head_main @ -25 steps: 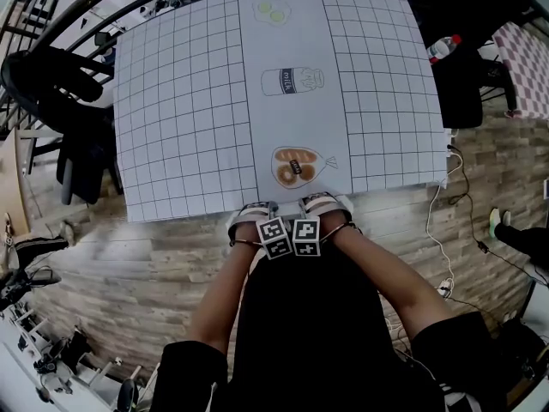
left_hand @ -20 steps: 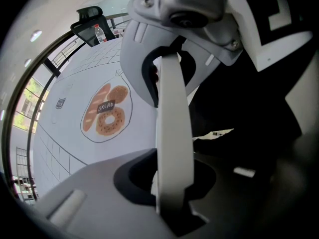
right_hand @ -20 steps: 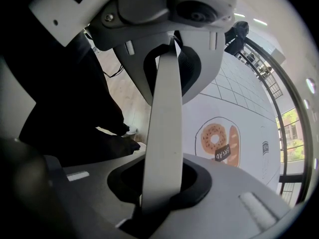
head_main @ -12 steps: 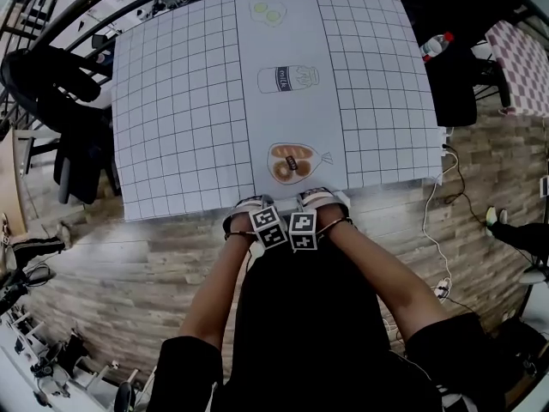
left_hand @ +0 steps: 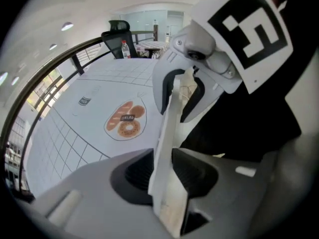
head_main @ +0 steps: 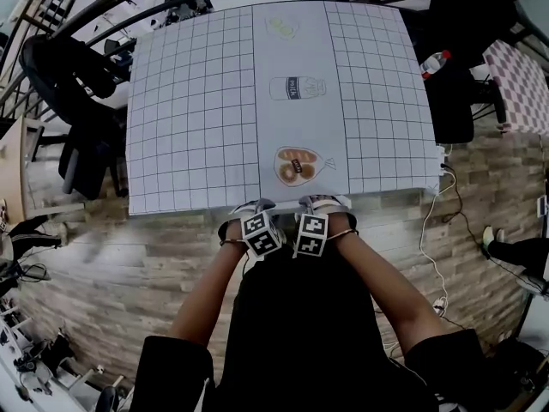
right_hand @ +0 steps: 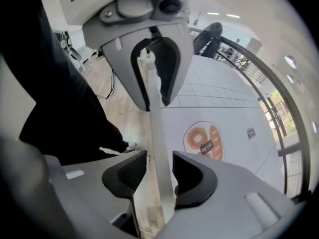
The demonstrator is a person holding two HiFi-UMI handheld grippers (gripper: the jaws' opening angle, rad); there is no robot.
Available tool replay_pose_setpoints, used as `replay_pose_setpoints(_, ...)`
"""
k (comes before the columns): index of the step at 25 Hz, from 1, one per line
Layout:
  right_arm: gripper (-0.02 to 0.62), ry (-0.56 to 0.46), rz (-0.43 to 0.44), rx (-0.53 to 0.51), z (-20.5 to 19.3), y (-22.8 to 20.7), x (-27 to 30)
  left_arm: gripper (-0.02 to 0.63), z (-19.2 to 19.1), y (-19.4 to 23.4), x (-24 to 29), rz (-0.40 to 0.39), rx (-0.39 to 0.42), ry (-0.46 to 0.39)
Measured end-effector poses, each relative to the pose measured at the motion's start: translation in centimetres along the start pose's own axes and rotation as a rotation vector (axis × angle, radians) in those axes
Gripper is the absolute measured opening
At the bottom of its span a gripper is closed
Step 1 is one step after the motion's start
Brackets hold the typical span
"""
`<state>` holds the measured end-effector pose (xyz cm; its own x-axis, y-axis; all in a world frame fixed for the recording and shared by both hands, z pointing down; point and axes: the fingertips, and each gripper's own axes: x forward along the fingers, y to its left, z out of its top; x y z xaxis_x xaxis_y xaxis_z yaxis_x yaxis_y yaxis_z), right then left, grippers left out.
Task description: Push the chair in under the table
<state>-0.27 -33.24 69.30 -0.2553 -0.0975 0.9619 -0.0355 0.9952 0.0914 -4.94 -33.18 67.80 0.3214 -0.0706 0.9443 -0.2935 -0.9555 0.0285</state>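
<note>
A thin white slat [left_hand: 167, 133], apparently the top edge of the chair's back, runs between both pairs of jaws. Next to it is the near edge of the grid-cloth table [head_main: 197, 118]. My left gripper [left_hand: 162, 168] has the slat between its pads with very little room. Its jaws have just been opening. My right gripper [right_hand: 159, 176] has also just been opening. It stands wider, with a clear gap on one side of the slat [right_hand: 155, 128]. In the head view both grippers [head_main: 249, 209] [head_main: 322, 202] sit side by side at the table edge. My arms and dark clothing hide the rest of the chair.
Black office chairs [head_main: 73, 101] stand left of the table. Another dark chair [head_main: 450, 93] and a water bottle [head_main: 435, 60] are at the right. Cables [head_main: 437, 230] trail over the wooden floor on the right. A bread picture [head_main: 298, 166] is printed near the table's front edge.
Both marker cubes have tilted outward and drawn apart from each other. The hands have lifted slightly at the table edge.
</note>
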Motion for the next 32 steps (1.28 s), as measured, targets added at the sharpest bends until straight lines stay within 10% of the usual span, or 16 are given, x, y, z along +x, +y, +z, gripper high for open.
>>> replay_pose_setpoints(18, 0.16, -0.862, -0.271, 0.798, 7.1, -9.3, -24.4, 0.044, 8.4, 5.8, -22.8, 0.421, -0.513, -0.762)
replay_pose_setpoints(26, 0.006, -1.042, -0.522, 0.811, 7.6, -12.3, -31.5, 0.011, 11.8, 5.5, -28.6, 0.437, -0.387, -1.007)
replay_pose_setpoints(32, -0.002, -1.117, -0.593, 0.8, 8.7, -12.2, -33.1, 0.011, 12.0, 5.9, -32.1, 0.515, -0.449, -1.127)
